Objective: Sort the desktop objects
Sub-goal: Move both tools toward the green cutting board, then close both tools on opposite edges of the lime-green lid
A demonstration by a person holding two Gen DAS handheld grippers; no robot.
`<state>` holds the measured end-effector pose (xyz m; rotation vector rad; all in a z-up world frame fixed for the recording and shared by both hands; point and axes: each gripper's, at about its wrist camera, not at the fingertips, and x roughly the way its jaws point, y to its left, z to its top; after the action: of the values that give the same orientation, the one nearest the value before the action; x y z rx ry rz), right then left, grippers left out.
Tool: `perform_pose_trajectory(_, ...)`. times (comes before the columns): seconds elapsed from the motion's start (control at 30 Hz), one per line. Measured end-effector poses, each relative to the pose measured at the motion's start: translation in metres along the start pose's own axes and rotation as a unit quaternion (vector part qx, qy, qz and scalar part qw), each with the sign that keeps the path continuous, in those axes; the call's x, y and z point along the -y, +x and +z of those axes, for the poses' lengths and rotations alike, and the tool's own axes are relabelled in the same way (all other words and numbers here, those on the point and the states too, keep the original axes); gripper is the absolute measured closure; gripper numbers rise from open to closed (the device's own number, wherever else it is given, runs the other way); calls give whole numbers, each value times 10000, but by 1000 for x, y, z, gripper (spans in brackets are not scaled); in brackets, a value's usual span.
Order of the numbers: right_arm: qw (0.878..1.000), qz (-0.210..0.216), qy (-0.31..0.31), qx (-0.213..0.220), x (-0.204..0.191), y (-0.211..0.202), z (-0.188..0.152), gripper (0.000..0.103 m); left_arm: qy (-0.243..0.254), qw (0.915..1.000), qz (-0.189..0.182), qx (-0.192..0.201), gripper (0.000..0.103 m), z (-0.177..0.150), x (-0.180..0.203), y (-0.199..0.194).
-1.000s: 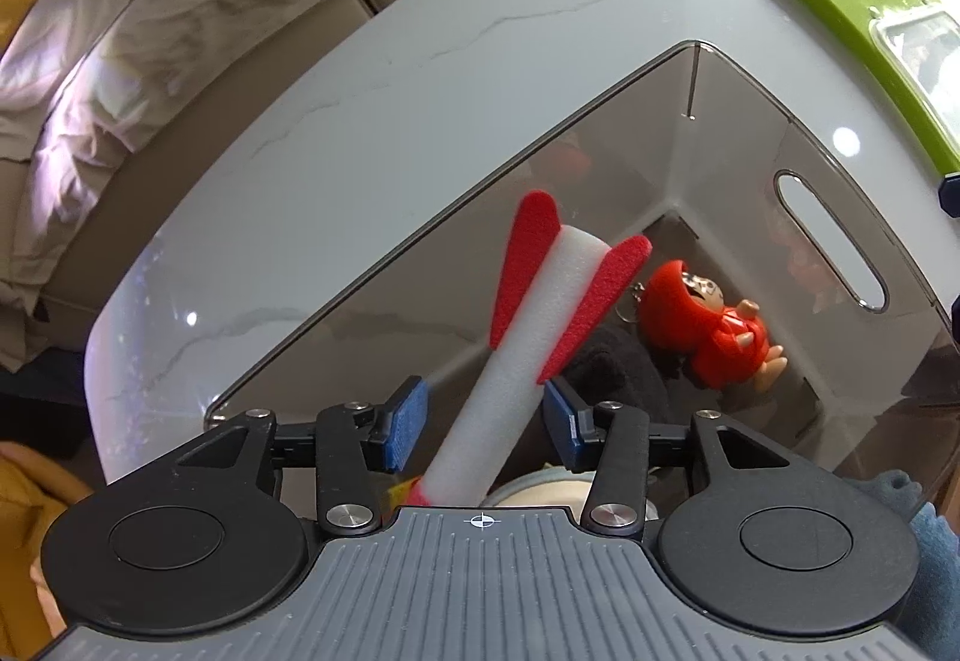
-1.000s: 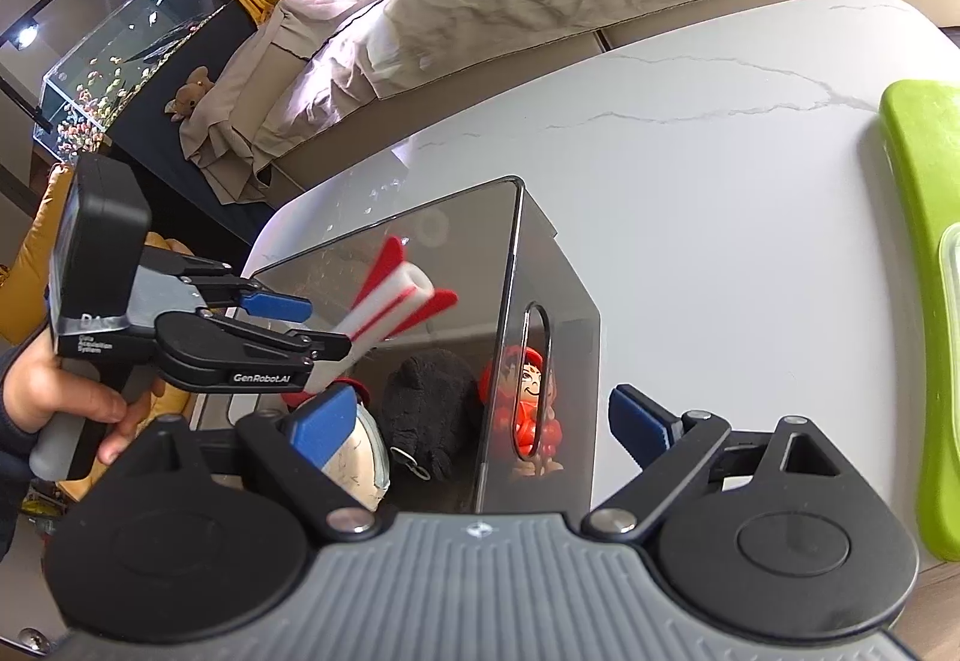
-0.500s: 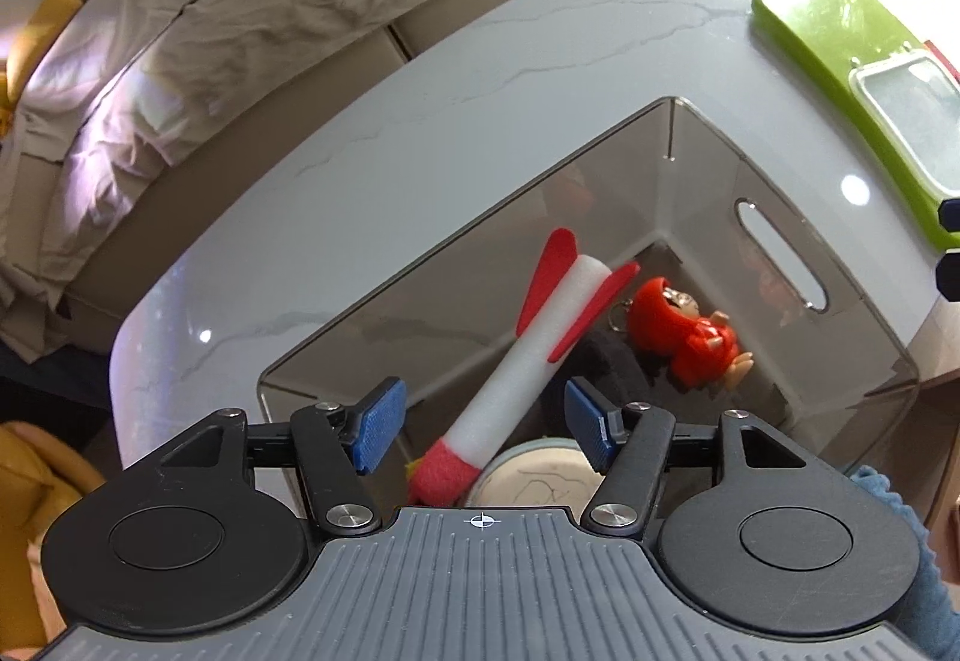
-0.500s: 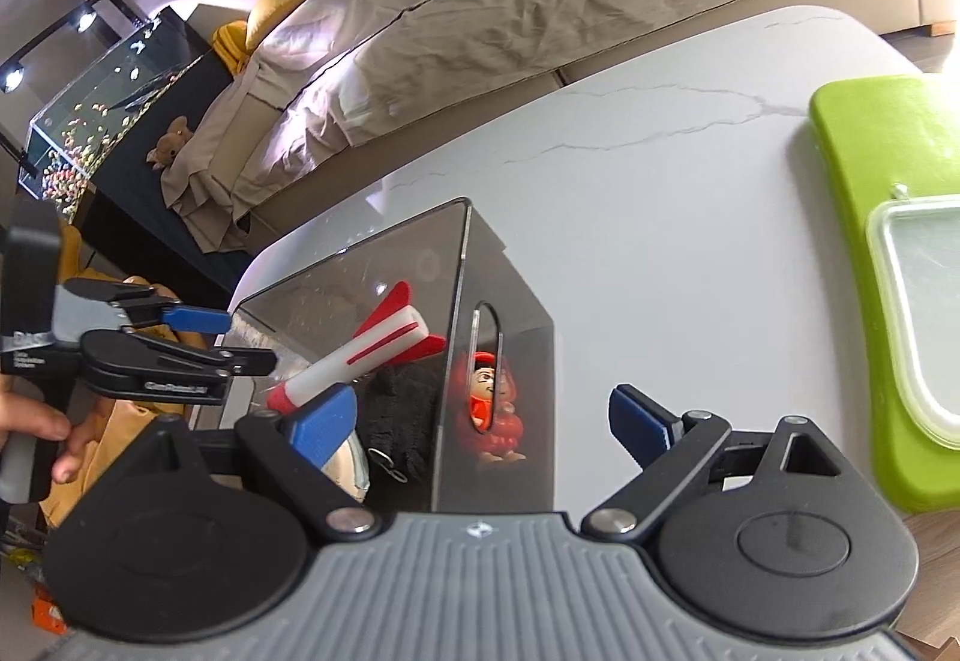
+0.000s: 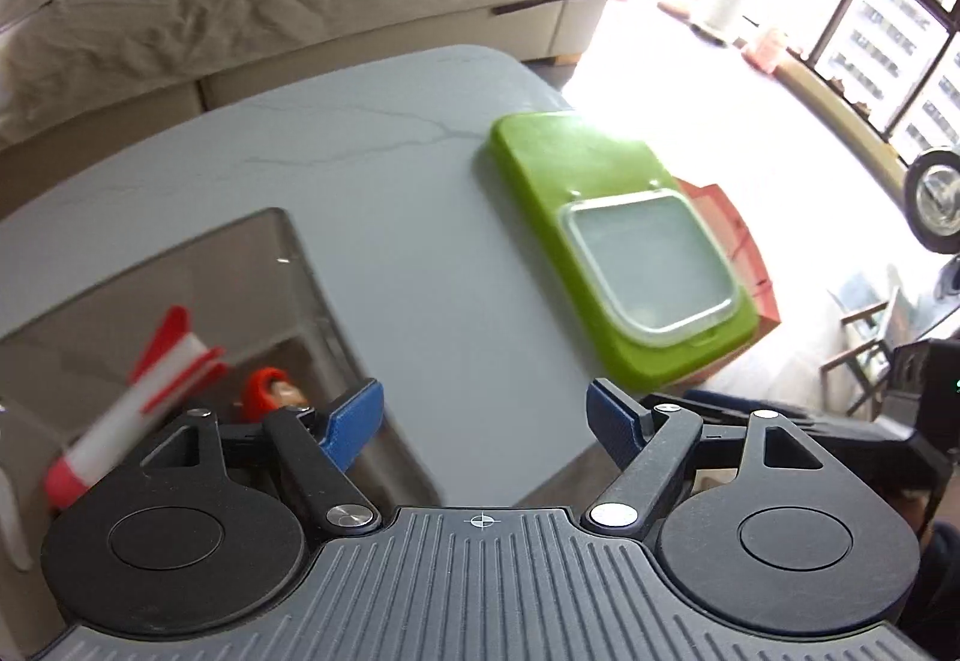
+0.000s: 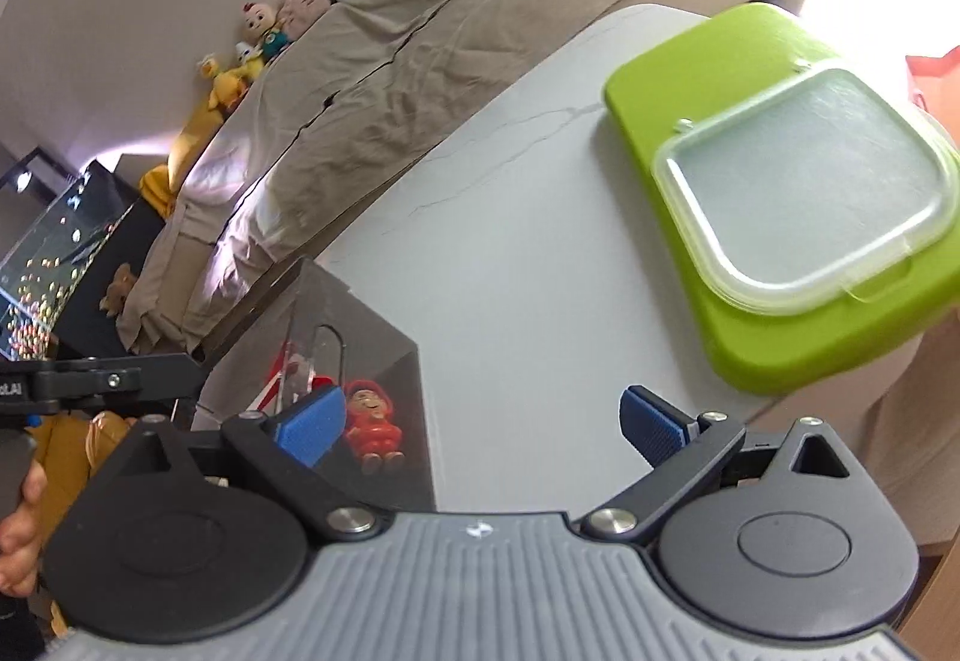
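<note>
**Q:** Rocket [image 5: 135,397] — where is it?

**Me:** Inside the smoky bin [image 5: 288,265], leaning nose-down against one wall with its red fins up. A red figure [image 6: 372,424] sits in the same bin, just beside it. Nothing of mine touches either.

**Q:** And your jaws?

**Me:** Both pairs are empty. My left gripper [image 5: 485,418] is spreading wider right now, with only bare table [image 5: 432,241] showing between the blue pads. My right gripper [image 6: 483,421] is also easing wider, and it too has nothing between its pads. The view is blurred, but the gap is plain in each.

**Q:** So which step is this?

**Me:** I judge the rocket's drop as done, and I am between items. Both grippers face toward the far end of the table, where the green board [image 6: 720,78] lies with a clear lid [image 6: 804,193] resting on it, the board's near corner hanging over the table edge.

**Q:** What does the next move call for?

**Me:** Probably picking the next thing to sort. The table between bin and board looks bare, so the lid or the board seems the likely target, though I cannot be sure. The lid is flat and thin, so I would need to catch it by an edge, with jaws wide on approach.
</note>
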<state>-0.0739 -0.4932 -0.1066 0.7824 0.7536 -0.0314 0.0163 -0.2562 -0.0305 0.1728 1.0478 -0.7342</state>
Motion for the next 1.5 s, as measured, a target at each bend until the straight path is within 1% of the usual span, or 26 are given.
perform_pose_trajectory(0.1, 9983, -94, 437, 363, 36, -13, -11, 1, -148, 9993, -343, -67, 14, -8, 29, 29)
perform_pose_trajectory(0.17, 9946, -114, 790, 664, 62, -21, -19, 0, -226, 9987, -411, -203, 14, -12, 44, 51)
perform_pose_trajectory(0.23, 9888, -97, 1213, 861, 88, -25, -26, 0, -193, 9988, -324, -317, 14, -16, 58, 73)
perform_pose_trajectory(0.3, 9816, -208, 1540, 1107, 111, -26, -34, 0, -32, 9992, -121, -387, 13, -19, 70, 93)
perform_pose_trajectory(0.33, 9788, -279, 1626, 1218, 121, -26, -38, 0, 67, 9991, 11, -423, 13, -20, 76, 102)
perform_pose_trajectory(0.4, 9746, -280, 1766, 1348, 137, -24, -45, 0, 242, 9982, 202, -503, 13, -23, 87, 117)
perform_pose_trajectory(0.5, 9687, -65, 2078, 1358, 164, -14, -54, 3, 552, 9961, 412, -553, 13, -28, 99, 131)
perform_pose_trajectory(0.53, 9651, 1, 2207, 1412, 172, -11, -57, 3, 659, 9951, 469, -564, 10, -29, 102, 133)
perform_pose_trajectory(0.6, 9553, 135, 2497, 1575, 191, -6, -64, 3, 824, 9933, 564, -583, 10, -30, 106, 137)
perform_pose_trajectory(0.7, 9362, 218, 2985, 1845, 212, -1, -71, 3, 934, 9911, 631, -705, 10, -32, 110, 143)
perform_pose_trajectory(0.77, 9255, 109, 3214, 1998, 224, 3, -72, 3, 877, 9911, 611, -791, 10, -32, 108, 144)
perform_pose_trajectory(0.83, 9181, 33, 3349, 2120, 233, 9, -71, 3, 768, 9916, 580, -866, 10, -31, 104, 146)
perform_pose_trajectory(0.87, 9162, -13, 3370, 2167, 235, 14, -69, 4, 725, 9917, 573, -894, 10, -31, 103, 147)
perform_pose_trajectory(0.9, 9176, -17, 3316, 2194, 235, 18, -67, 4, 711, 9916, 585, -907, 10, -31, 102, 148)
perform_pose_trajectory(0.93, 9189, -21, 3262, 2220, 236, 22, -64, 6, 731, 9913, 622, -900, 10, -31, 102, 148)
perform_pose_trajectory(0.97, 9206, -25, 3198, 2240, 235, 26, -61, 12, 786, 9907, 679, -875, 10, -31, 103, 148)
perform_pose_trajectory(1.03, 9249, -79, 3060, 2255, 230, 34, -53, 20, 921, 9892, 787, -820, 10, -32, 105, 147)
perform_pose_trajectory(1.07, 9261, -126, 3014, 2265, 228, 36, -50, 26, 986, 9885, 822, -802, 9, -32, 106, 146)
perform_pose_trajectory(1.13, 9270, -222, 2971, 2278, 224, 41, -46, 31, 1026, 9879, 829, -811, 9, -31, 106, 146)
perform_pose_trajectory(1.23, 9249, -179, 2966, 2370, 220, 44, -45, 33, 943, 9885, 795, -869, 8, -31, 103, 147)
perform_pose_trajectory(1.3, 9232, -116, 2973, 2432, 218, 44, -46, 36, 894, 9887, 765, -925, 7, -31, 101, 149)
perform_pose_trajectory(1.43, 9226, -2, 2990, 2439, 221, 43, -46, 40, 820, 9891, 736, -979, 7, -33, 99, 152)
perform_pose_trajectory(1.5, 9233, 62, 2936, 2476, 223, 41, -47, 45, 811, 9894, 725, -967, 6, -33, 99, 151)
